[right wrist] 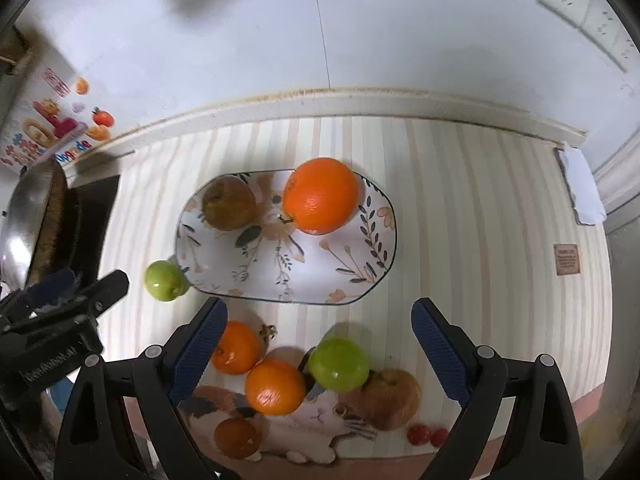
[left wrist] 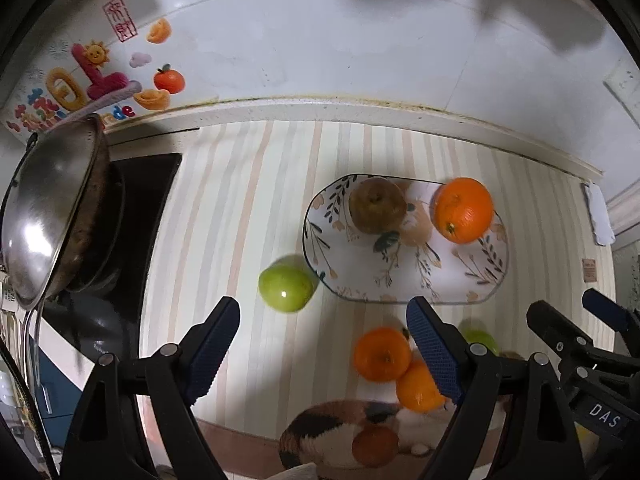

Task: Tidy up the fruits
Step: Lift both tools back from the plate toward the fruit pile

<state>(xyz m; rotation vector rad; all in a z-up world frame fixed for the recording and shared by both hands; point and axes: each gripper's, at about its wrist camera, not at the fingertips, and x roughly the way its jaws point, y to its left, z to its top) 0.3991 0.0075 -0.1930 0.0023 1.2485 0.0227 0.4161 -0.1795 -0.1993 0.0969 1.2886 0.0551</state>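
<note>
— Where's the fruit?
— A big orange (right wrist: 321, 195) and a brown pear (right wrist: 228, 203) sit on the plate (right wrist: 352, 264); one green apple (right wrist: 166, 281) touches its rim (left side). Two oranges (right wrist: 275, 387) and another apple (right wrist: 338, 365) lie nearer on the surface (right wrist: 480, 220).
— The grippers?
— Left gripper (left wrist: 325, 347) and right gripper (right wrist: 318, 354) both gape wide, holding nothing.

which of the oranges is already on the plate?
Only the large orange, at the far right of the floral plate beside the brown pear. The two smaller oranges sit on the striped mat, nearer the claws.
</note>
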